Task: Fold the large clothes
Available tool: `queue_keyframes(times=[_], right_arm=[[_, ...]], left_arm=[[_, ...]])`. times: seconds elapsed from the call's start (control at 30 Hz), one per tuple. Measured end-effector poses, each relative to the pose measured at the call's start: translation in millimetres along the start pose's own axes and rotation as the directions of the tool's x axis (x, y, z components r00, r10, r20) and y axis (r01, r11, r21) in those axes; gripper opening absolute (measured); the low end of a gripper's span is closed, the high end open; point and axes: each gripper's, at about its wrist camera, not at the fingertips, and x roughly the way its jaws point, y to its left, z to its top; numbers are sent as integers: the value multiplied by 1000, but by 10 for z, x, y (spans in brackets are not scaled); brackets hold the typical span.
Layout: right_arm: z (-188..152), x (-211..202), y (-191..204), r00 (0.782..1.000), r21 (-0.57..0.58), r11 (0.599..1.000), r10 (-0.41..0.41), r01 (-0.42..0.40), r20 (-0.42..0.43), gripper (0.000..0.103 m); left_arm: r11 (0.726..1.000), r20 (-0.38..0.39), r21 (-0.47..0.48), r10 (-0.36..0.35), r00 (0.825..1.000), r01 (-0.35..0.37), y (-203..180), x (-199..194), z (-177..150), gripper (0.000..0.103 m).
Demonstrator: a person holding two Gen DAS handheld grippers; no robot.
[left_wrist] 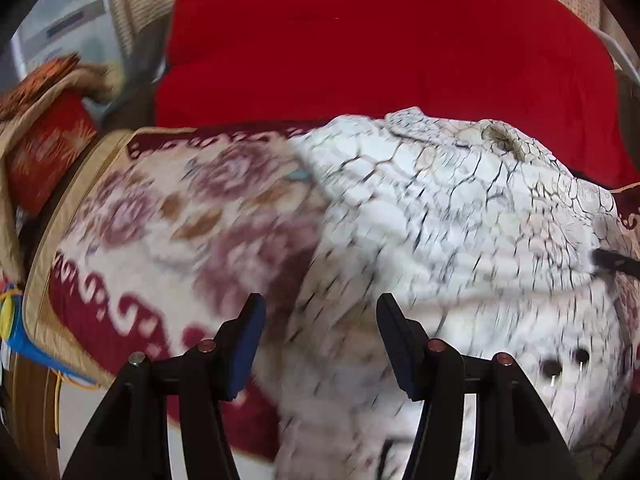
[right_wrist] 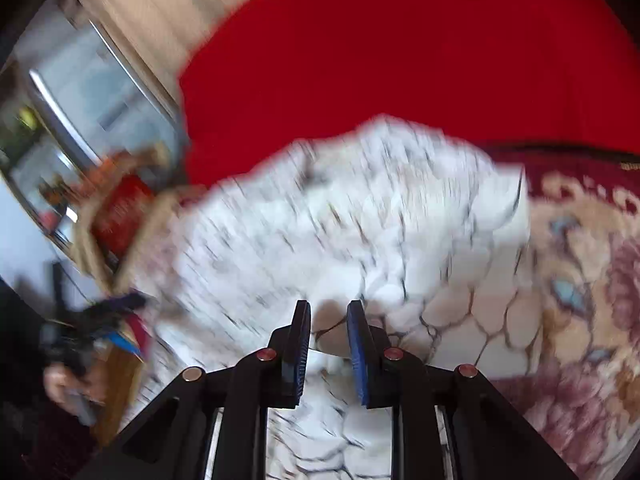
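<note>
A large white garment (left_wrist: 460, 220) with a dark crackle print lies bunched on a maroon and cream floral cover (left_wrist: 172, 216). My left gripper (left_wrist: 320, 312) hangs open above the garment's left edge, with nothing between its blue pads. In the right wrist view the same garment (right_wrist: 320, 220) fills the middle, blurred. My right gripper (right_wrist: 329, 312) has its jaws close together, and a raised fold of the white cloth is pinched between the pads. Two dark buttons (left_wrist: 564, 362) show on the cloth at the lower right.
A big red cushion or blanket (left_wrist: 380, 48) rises behind the garment. A red and orange pillow (left_wrist: 48, 152) lies at the far left past the cover's tan border. A window (right_wrist: 92, 120) and a person's hand (right_wrist: 60, 388) show at the left.
</note>
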Motion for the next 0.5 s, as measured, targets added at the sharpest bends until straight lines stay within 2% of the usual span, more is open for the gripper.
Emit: queue_keyframes(times=[0.07,0.13,0.23,0.33,0.5], right_arm=[[-95,177,-19,997,-3,999,-37,37,-62,21],[-104,126,37,998,-22,999,-45,44,-33,21],[-127,-56,102,999,-3,999,40,-40,19,22],[-166,-215,164,995,5,998,69,-69,73,22],[-329,-353,230,995,26,999,33,-35,90,22]], left_arm=[[1000,0,0,16,1000,-16,99,-117,-157,59],[1000,13,8,31,999,-31,157,-245,-282,59],[1000,45,5,30,999,-30,172,-439,-370,67],[999,89,23,24,996,-26,82,-579,-385,70],[993,189,88,62,980,-80,-285,-756,-368,72]])
